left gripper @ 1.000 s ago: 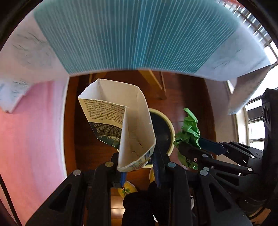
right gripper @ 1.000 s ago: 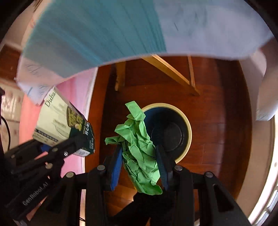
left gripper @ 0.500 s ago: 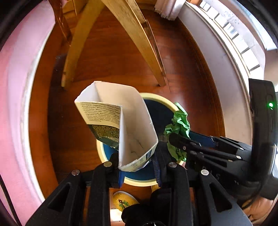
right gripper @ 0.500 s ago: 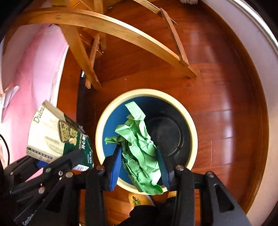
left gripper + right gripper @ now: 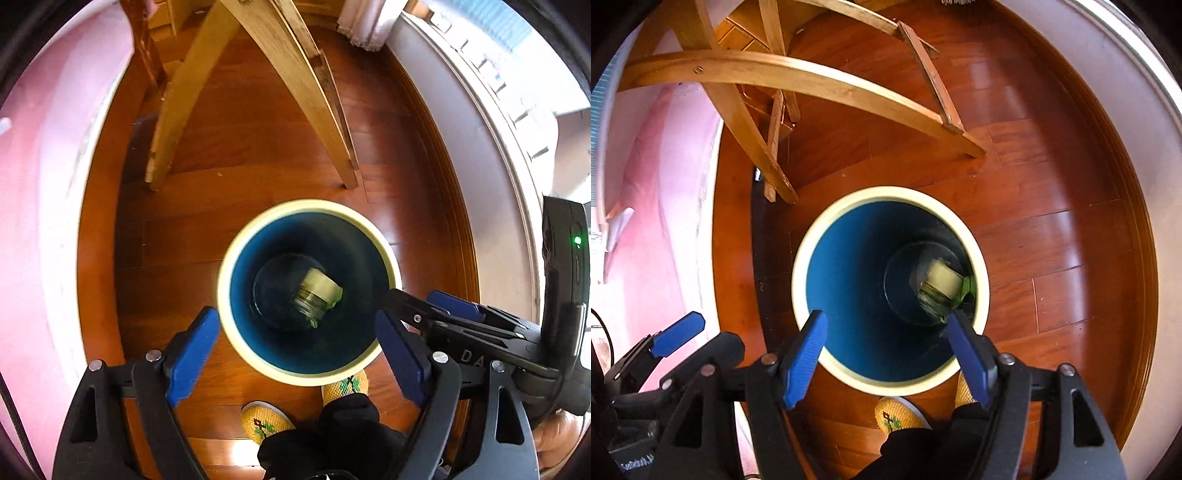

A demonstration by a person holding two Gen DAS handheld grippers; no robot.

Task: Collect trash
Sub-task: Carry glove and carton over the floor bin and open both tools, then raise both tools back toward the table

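A round bin with a cream rim (image 5: 236, 332) (image 5: 798, 258) and a dark blue inside stands on the wooden floor below both grippers. The cardboard carton (image 5: 318, 293) (image 5: 940, 286) lies at its bottom. A bit of the green crumpled paper (image 5: 966, 286) shows beside the carton. My left gripper (image 5: 295, 332) is open and empty above the bin's near rim. My right gripper (image 5: 888, 339) is open and empty above the bin too; it also shows at the right of the left wrist view (image 5: 424, 306).
Wooden chair legs (image 5: 295, 81) (image 5: 798, 81) stand on the floor just beyond the bin. A pink cloth (image 5: 40, 206) hangs at the left. A white baseboard and window wall (image 5: 491, 155) run along the right. The person's yellow slippers (image 5: 266, 422) are just before the bin.
Both grippers have opened. The carton and the green paper have dropped from them into the bin. Both grippers stay above the bin.
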